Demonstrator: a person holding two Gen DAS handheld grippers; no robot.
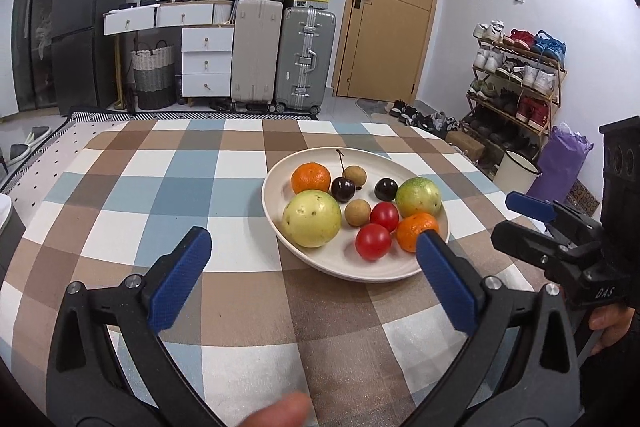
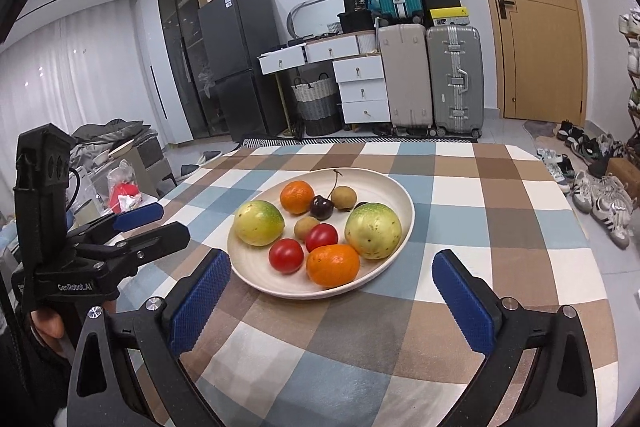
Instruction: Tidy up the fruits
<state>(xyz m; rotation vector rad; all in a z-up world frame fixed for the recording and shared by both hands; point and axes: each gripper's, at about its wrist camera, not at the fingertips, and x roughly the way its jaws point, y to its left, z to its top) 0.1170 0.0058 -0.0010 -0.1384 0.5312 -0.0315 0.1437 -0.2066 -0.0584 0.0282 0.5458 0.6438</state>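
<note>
1 cherry (image 2: pixel 362 205) half-hidden behind guava (image 2: pixel 373 230) — plate (image 2: pixel 402 199)

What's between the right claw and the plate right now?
Only bare checkered tablecloth. In the right wrist view, the open right claw frames the plate's near rim, with nothing lying on the cloth before it.

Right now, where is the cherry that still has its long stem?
The stemmed cherry sits toward the back of the white plate, between the far orange and a brown longan.
</note>
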